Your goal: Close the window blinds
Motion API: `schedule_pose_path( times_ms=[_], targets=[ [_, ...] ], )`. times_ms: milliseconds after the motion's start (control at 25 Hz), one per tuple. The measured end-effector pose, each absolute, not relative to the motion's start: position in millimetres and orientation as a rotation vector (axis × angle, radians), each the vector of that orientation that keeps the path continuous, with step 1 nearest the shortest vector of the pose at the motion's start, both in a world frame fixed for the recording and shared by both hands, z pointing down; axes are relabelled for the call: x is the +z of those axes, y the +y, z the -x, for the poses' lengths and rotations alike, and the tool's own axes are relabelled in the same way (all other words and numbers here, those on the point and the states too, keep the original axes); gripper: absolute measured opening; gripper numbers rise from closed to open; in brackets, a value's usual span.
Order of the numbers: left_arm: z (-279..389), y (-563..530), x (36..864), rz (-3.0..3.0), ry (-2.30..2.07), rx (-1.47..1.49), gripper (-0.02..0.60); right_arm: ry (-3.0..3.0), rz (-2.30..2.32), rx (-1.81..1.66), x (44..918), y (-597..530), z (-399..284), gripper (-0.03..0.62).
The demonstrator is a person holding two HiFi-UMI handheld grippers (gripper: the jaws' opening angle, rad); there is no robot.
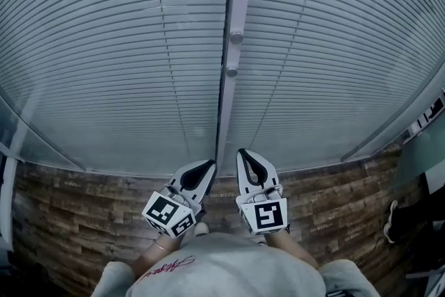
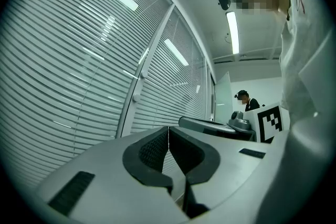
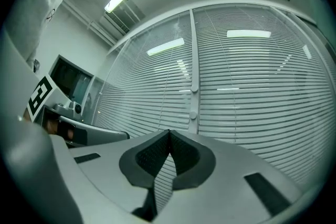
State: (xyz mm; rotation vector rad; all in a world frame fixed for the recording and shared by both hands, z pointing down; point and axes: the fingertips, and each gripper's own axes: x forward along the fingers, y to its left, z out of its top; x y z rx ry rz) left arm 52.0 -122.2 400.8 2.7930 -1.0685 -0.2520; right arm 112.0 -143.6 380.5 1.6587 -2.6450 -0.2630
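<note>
Two panes of horizontal window blinds (image 1: 125, 45) fill the head view, split by a white vertical frame post (image 1: 233, 10) with two round knobs (image 1: 236, 37). The slats lie nearly flat against the glass. My left gripper (image 1: 211, 165) and right gripper (image 1: 241, 151) are held low in front of me, side by side, tips pointing at the foot of the post. Both are shut with nothing between their jaws. In the left gripper view the blinds (image 2: 63, 60) and post (image 2: 142, 81) stand ahead of the left gripper (image 2: 168, 128); the right gripper view shows the blinds (image 3: 252, 81) beyond the right gripper (image 3: 169, 132).
A wood-patterned floor (image 1: 83, 205) runs below the window. Dark equipment (image 1: 417, 205) stands at the right edge. Another person (image 2: 247, 101) sits far back in the room near a monitor (image 3: 71, 78).
</note>
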Motion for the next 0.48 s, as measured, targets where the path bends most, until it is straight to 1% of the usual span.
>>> schedule_pose_path(
  times_ms=[480],
  targets=[
    [-52.5,-120.9,397.0,-2.790,-1.080,-0.258,0.018,-2.624,-1.578,-0.353,387.7,-141.1,-106.0,0.018]
  ],
)
